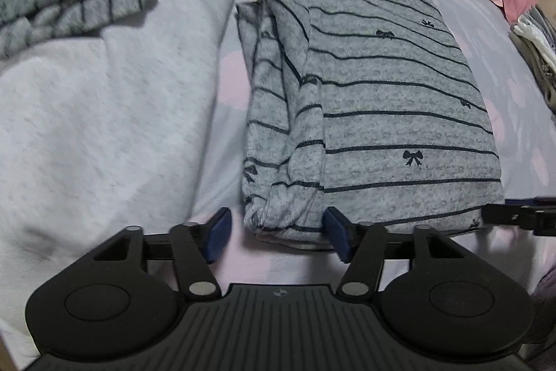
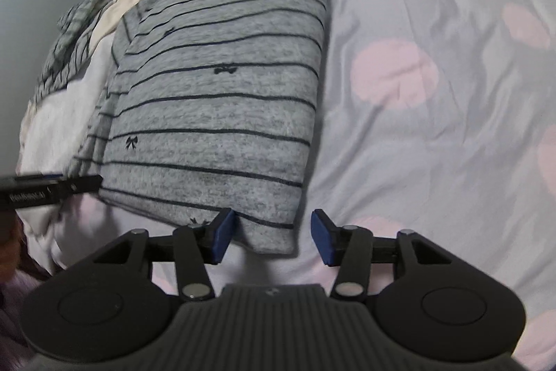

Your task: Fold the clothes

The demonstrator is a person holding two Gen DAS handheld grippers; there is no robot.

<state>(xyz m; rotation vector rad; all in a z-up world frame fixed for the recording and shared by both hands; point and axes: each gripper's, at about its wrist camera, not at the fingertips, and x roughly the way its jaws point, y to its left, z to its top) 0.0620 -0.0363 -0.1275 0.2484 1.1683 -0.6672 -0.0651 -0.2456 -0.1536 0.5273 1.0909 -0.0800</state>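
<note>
Lilac bedsheet (image 2: 434, 23) with pink spots; grey striped top (image 1: 382, 99) lies on it as long folded rectangle; left gripper (image 1: 278, 232) and right gripper (image 2: 271, 237) both agape at near hem corners, gripping nothing; likely next: pinch hem, fold away lengthwise

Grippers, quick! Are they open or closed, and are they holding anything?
Left gripper: open, holding nothing, at the near edge of the striped top.
Right gripper: open, holding nothing, at the top's near corner.

Black tongs (image 1: 277, 233), blue pads (image 1: 219, 233)
</note>
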